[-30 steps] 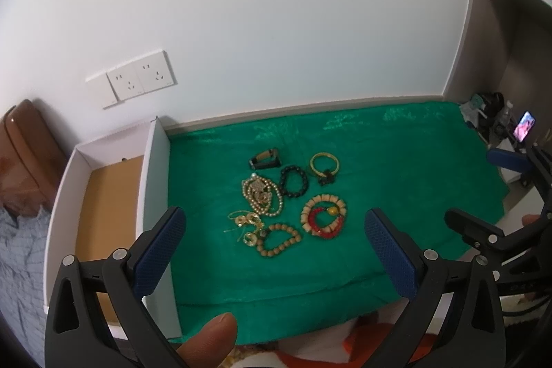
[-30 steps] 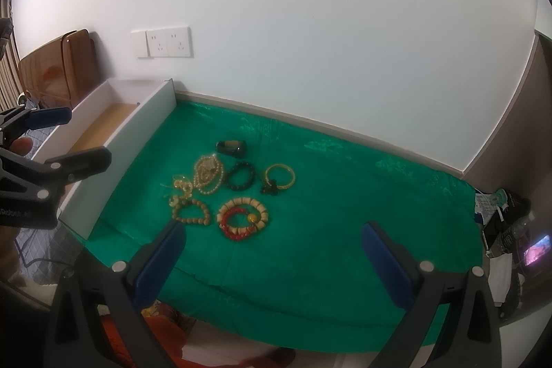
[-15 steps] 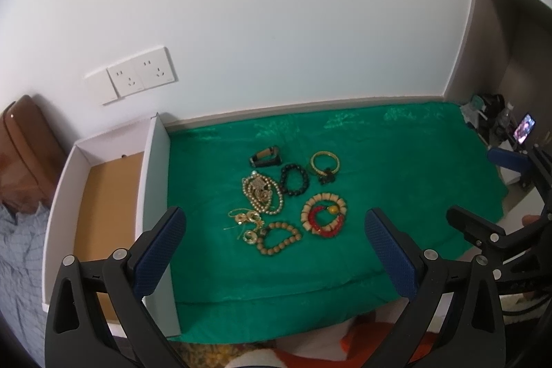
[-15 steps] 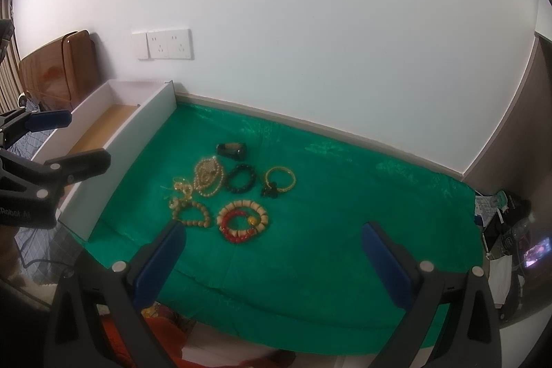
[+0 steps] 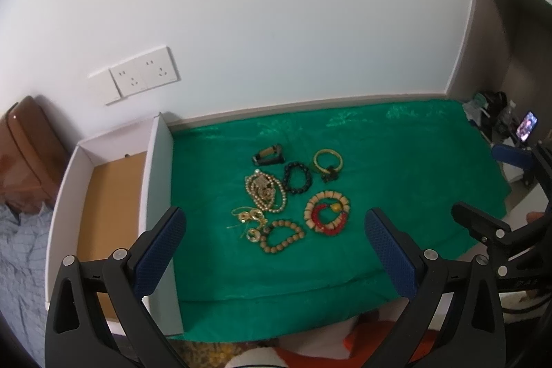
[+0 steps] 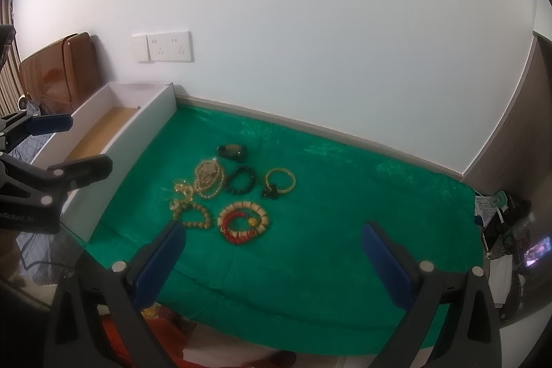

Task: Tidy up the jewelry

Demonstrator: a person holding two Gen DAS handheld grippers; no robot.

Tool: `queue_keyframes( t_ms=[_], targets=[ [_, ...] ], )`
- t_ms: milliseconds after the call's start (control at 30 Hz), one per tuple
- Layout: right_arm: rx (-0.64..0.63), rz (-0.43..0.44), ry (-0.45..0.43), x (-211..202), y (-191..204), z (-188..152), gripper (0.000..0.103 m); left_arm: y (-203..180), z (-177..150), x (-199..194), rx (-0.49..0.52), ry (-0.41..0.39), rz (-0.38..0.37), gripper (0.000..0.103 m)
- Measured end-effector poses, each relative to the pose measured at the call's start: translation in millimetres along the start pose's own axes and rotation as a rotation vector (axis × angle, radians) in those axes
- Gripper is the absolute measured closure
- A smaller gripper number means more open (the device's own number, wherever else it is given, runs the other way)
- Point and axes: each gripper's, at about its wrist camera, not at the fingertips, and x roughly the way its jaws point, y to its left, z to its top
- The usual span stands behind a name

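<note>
Jewelry sits in a loose cluster on the green cloth (image 5: 396,168), straight ahead of both grippers and well apart from their tips. Left gripper (image 5: 274,247) is spread wide, nothing btwn its blue pads; same for the right gripper (image 6: 272,252), wide apart and holding nothing.

From the left gripper's view, nearest pieces are the wooden bead bracelet (image 5: 283,236) and, just right of it, the red bracelet (image 5: 327,219) lying inside a cream bead bracelet (image 5: 326,197). A gold tangle (image 5: 249,220) touches the wooden beads on the left side. Further out: pearl necklace (image 5: 264,192) w/ a gold piece on top, black bead bracelet (image 5: 297,178) just beside it, then a gold bangle (image 5: 327,159) w/ a dark charm at its near edge. Farthest is a small dark clip (image 5: 268,156).

White box (image 5: 160,181) w/ a brown floor stands along the cloth's left edge, off to the left of both grippers; its near wall is just behind the left gripper's left finger. Wall sockets (image 5: 145,76) are on the wall beyond the box. Right gripper shows at the far right of the left view, left gripper at the far left of the right view.
</note>
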Motion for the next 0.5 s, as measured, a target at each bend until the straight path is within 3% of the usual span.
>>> queue_keyframes(
  t_ms=[500],
  targets=[
    [-0.023,0.032,0.01,8,5,4,0.0,16,-3,3,-0.052,0.013,0.026,0.0]
  ],
)
